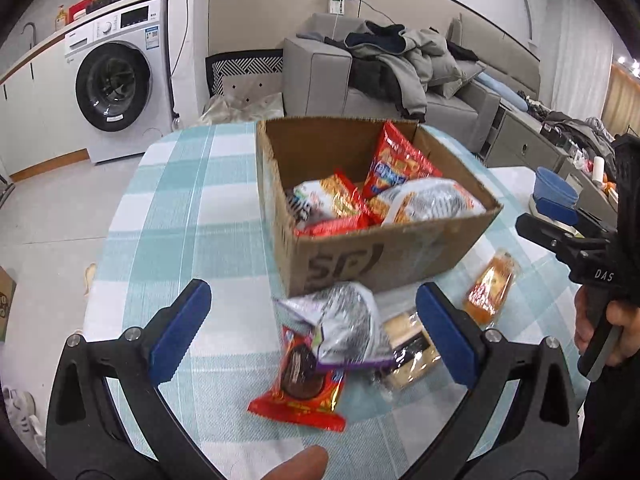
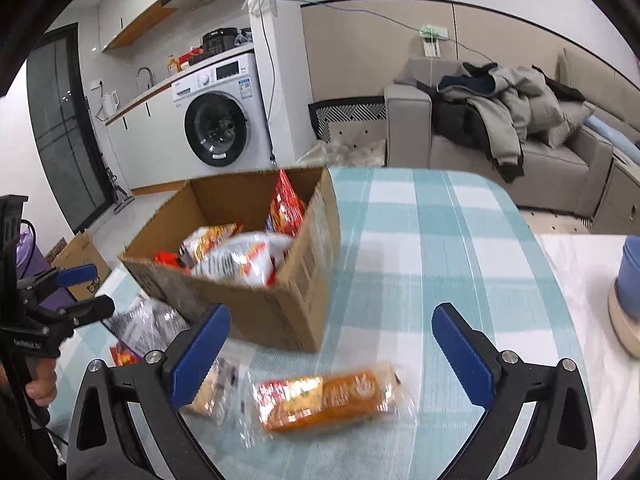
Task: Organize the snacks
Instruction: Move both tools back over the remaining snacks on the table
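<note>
Cardboard box (image 1: pixel 384 256): set on checked tablecloth (image 1: pixel 192 216), filled with red and silver snack packets (image 1: pixel 400 164) | Loose snacks: silver bag (image 1: pixel 344 328), red biscuit pack (image 1: pixel 304 380), orange cake pack (image 2: pixel 328 400) laid beside box | left gripper (image 1: pixel 316 332): fingers spread, nothing gripped | right gripper (image 2: pixel 332 344): fingers spread, nothing gripped

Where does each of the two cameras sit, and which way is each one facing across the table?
Left wrist: sits on the left gripper, looking forward and down over the silver packet and red packet; its open blue pads, a fingertip and the right gripper at the right edge show.
Right wrist: sits on the right gripper, looking down at the orange packet; its open pads and the left gripper at the left edge show.
Shared: cardboard box of snacks, checked tablecloth, washing machine, sofa.
</note>
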Available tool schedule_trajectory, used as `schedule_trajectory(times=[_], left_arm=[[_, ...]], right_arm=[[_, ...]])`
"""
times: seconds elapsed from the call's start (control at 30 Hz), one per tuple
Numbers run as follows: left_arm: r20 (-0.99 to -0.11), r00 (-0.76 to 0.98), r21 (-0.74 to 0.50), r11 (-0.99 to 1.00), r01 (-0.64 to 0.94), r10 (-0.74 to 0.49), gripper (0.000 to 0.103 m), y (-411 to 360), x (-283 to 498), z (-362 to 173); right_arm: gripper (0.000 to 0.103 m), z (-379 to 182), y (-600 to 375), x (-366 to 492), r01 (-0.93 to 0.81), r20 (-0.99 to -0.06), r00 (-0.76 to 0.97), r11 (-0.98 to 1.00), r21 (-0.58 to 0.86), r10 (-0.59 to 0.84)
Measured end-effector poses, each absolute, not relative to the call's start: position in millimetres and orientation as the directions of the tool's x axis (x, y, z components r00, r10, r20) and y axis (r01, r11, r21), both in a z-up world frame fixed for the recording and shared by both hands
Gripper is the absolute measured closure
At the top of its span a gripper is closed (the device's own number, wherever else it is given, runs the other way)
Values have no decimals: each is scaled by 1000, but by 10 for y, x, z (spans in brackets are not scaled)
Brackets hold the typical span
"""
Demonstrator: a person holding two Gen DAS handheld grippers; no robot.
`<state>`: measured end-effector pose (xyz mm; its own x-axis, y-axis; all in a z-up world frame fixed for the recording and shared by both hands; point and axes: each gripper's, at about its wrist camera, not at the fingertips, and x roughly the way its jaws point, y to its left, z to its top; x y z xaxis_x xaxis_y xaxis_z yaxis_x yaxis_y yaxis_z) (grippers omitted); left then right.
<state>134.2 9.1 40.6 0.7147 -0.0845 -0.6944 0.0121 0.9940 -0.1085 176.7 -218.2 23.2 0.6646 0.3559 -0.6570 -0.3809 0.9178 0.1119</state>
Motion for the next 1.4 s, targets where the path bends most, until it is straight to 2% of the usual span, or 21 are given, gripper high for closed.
schedule_trajectory(times=[0.23, 0.83, 1.2, 1.4], left_arm=[[-718, 692, -84, 996, 18, -73, 1, 53, 1253, 251], [-784, 619, -42, 999, 7, -37, 1, 101, 1134, -159], [-810, 586, -50, 999, -12, -33, 1, 189, 1168, -311], [-815, 578, -62, 998, -24, -37, 1, 241, 1200, -355]], right_arm=[[0, -10, -2251, 1677, -362, -717, 608, 923, 134, 342], [1, -358, -2165, 1541, -393, -767, 474, 883, 255, 433], [1, -465, -2000, 1837, -351, -789, 457, 898, 263, 410], [1, -507, -1831, 1944, -344, -802, 477, 916, 205, 358]])
